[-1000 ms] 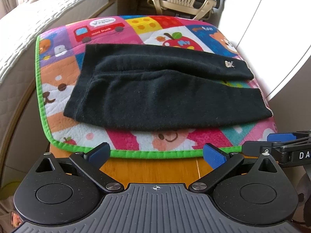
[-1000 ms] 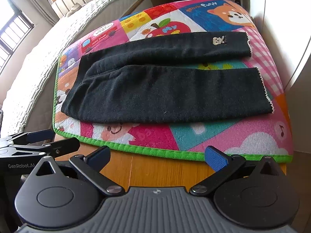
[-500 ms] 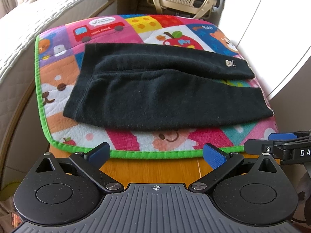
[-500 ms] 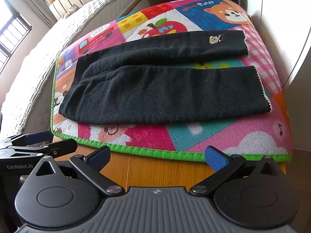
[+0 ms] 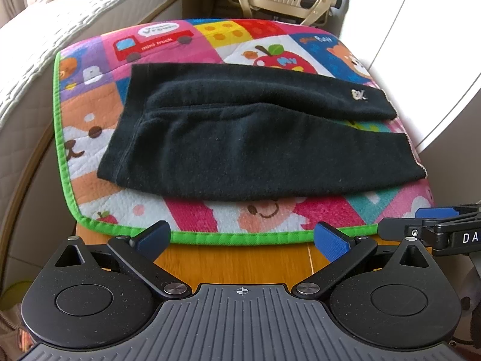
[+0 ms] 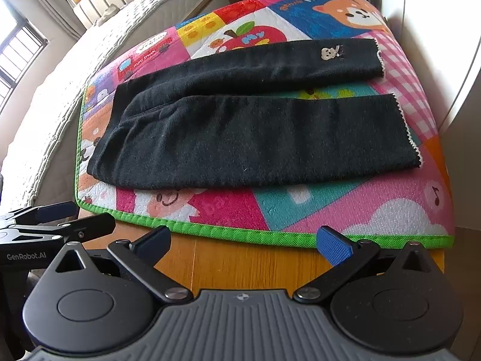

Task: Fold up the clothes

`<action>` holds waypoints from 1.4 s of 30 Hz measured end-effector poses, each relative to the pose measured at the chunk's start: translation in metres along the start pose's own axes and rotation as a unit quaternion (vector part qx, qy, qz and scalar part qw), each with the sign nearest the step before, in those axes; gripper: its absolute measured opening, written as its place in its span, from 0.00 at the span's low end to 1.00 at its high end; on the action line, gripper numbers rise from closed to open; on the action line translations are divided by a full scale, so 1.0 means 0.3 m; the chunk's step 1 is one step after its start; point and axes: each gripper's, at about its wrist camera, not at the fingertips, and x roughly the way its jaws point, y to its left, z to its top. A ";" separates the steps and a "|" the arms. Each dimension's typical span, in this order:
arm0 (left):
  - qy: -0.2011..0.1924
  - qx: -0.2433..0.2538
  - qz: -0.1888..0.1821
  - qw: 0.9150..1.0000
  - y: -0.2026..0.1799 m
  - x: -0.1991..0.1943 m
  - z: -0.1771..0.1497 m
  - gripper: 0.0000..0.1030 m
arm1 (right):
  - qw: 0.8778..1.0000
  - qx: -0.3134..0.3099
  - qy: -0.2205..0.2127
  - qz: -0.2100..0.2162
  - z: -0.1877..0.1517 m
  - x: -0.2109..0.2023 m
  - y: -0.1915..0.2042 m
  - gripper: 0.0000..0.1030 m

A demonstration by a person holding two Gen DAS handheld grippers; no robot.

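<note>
Black trousers (image 5: 258, 150) flat on mat (image 5: 210, 219). Left gripper (image 5: 242, 237), right gripper (image 6: 243, 240): fingers wide, empty. "GenRobot.AI" legible.

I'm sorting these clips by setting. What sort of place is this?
Most likely a bedroom in a home. A quilted white mattress runs along one side, a children's cartoon play mat covers a small wooden table, and black children's leggings lie flat on the mat.
</note>
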 end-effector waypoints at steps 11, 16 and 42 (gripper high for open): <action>0.000 0.002 -0.001 1.000 -0.002 0.001 0.000 1.00 | 1.000 0.000 0.003 -0.001 -0.002 0.007 -0.003 1.00; -0.001 0.001 0.000 1.000 -0.002 0.007 0.002 1.00 | 1.000 0.003 0.003 -0.001 0.001 0.012 -0.008 1.00; -0.089 0.019 -0.009 0.996 0.010 0.227 0.099 1.00 | 0.988 -0.058 -0.131 -0.055 0.074 0.159 -0.089 1.00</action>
